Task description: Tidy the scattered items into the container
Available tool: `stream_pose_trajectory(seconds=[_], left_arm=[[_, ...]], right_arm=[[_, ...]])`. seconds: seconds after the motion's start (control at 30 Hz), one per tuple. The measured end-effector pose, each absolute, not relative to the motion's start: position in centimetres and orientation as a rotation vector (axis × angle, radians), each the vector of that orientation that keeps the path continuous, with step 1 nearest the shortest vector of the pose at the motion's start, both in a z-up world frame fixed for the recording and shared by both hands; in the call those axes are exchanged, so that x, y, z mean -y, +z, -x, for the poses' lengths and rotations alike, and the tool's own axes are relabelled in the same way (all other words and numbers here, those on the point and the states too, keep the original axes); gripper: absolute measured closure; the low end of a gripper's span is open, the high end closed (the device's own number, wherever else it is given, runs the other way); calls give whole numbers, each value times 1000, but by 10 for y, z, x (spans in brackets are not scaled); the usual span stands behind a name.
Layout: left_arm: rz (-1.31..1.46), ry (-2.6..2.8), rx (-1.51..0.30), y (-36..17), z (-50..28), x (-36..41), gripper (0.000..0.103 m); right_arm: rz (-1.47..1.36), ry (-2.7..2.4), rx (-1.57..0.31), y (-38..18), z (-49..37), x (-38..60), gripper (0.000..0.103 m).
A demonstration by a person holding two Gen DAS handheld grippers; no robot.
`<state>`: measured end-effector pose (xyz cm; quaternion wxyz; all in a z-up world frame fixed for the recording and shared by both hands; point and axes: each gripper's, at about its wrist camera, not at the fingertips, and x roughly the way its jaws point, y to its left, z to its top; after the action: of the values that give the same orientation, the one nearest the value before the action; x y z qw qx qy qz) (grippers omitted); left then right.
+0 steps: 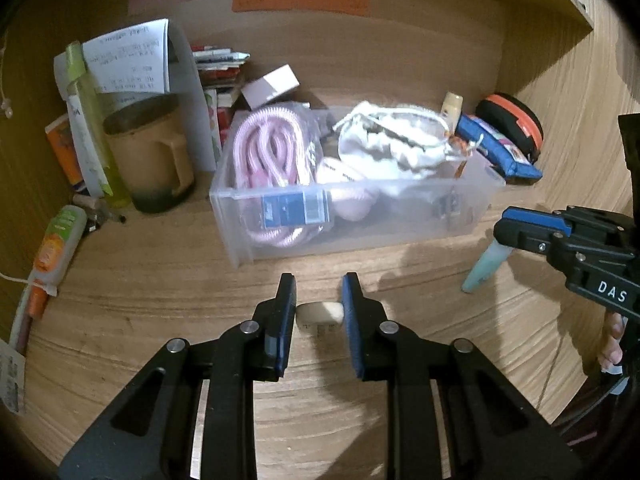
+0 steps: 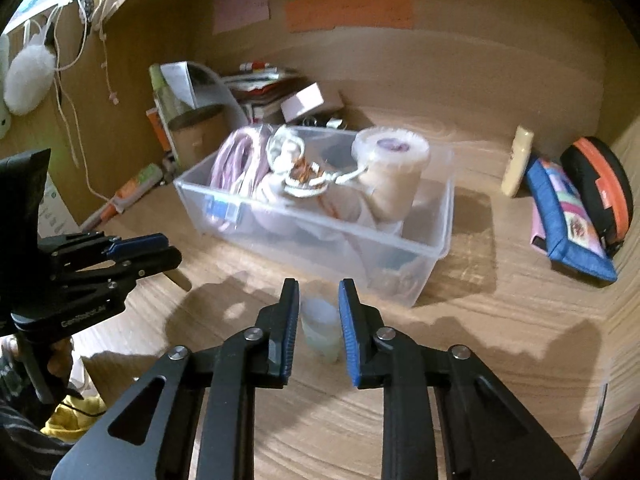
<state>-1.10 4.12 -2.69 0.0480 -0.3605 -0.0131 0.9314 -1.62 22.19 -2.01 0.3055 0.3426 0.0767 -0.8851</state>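
On the wooden desk [image 1: 160, 280] stood the clear box [image 1: 400, 224], already holding a pink cable [image 1: 268, 148] and a white pouch [image 1: 396, 140]. Before it, the left gripper [image 1: 319, 312] was closed on a small white plug [image 1: 320, 313], while the right gripper [image 2: 319, 320] was closed on a pale tube [image 2: 320, 328].

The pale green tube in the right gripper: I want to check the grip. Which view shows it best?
Left wrist view: the pale green tube shows side-on, hanging from the right gripper. In the right wrist view it is blurred between the fingers.
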Motion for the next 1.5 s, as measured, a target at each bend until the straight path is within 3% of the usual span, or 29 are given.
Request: stream_pose_trajectory(seconds=[0.37, 0.47, 0.53, 0.87, 1.27, 1.33, 1.37, 1.4, 1.47, 1.5], left_arm=[[1059, 2856, 26, -13, 7, -35, 79], [1121, 2808, 49, -23, 6, -31, 62], [1153, 2796, 52, -30, 4, -30, 51], [1307, 2717, 9, -64, 9, -37, 50], [1301, 2735, -45, -73, 6, -53, 50], [1295, 2742, -40, -74, 6, -53, 50], [1289, 2750, -40, -74, 6, -53, 52], [1284, 2753, -37, -73, 7, -53, 66], [1276, 2759, -46, -72, 7, -53, 79], [1274, 2757, -43, -72, 7, -54, 80]], right_arm=[[-936, -2360, -241, -22, 18, -227, 81], [-950, -2364, -276, -29, 18, -228, 60], [-962, -2363, -283, -34, 19, -228, 53], [-1064, -2285, -356, -65, 29, -210, 53], [-1096, -2311, -336, -69, 33, -205, 53], [-1099, -2327, -344, -69, 33, -205, 45], [-1096, -2336, -348, -70, 34, -206, 34], [-1092, -2348, -351, -70, 34, -207, 28], [-1092, -2337, -349, -70, 35, -208, 27], [-1094, -2331, -351, -70, 35, -208, 27]])
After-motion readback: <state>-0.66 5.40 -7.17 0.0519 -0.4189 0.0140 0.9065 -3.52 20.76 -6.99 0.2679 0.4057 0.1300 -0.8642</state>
